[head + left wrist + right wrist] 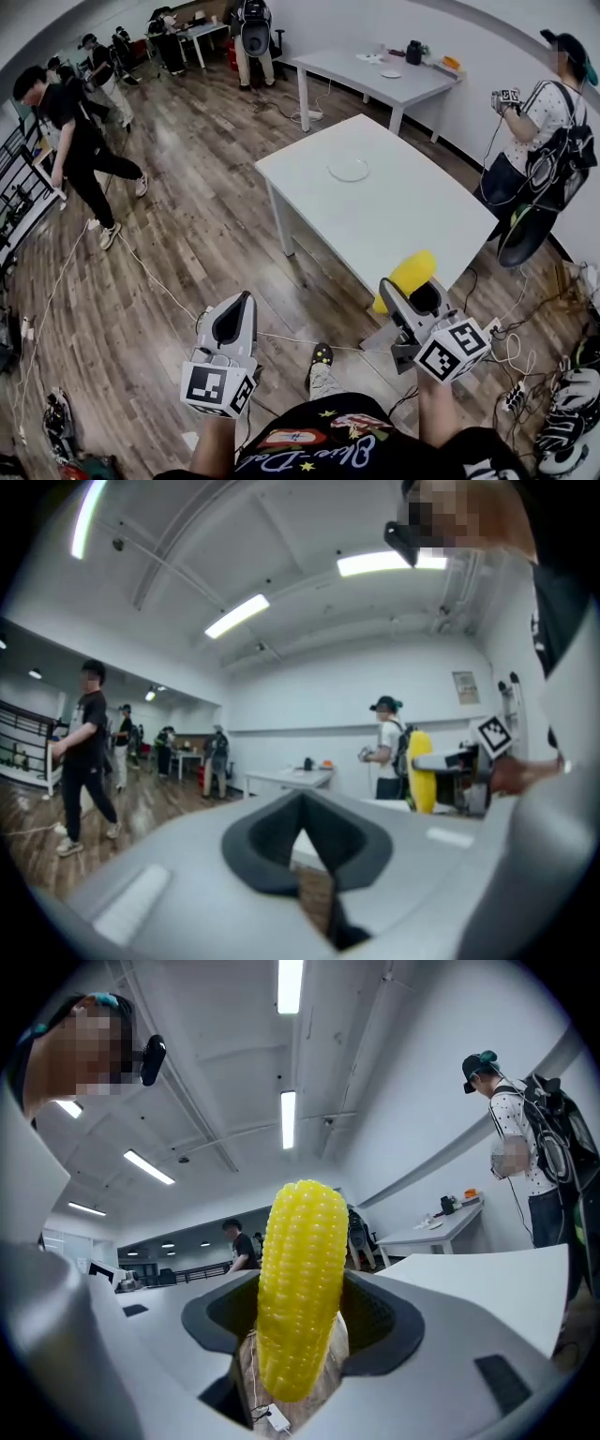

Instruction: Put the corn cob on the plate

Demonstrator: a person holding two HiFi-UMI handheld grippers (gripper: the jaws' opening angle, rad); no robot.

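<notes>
My right gripper (415, 292) is shut on a yellow corn cob (404, 277), held near the front edge of the white table (412, 220). In the right gripper view the corn cob (300, 1283) stands upright between the jaws of the right gripper (298, 1335). A white plate (349, 170) lies on the table's far half, well beyond the cob. My left gripper (231, 323) hangs over the wooden floor left of the table, shut with nothing in it. In the left gripper view the left gripper (305, 841) has its jaws together, and the corn cob (420, 771) shows at the right.
A second white table (375, 75) with small items stands behind. A person with a backpack (544, 141) stands at the table's right side. Other people (80, 150) move about on the wooden floor at the left. Cables and shoes (562, 412) lie on the floor at the right.
</notes>
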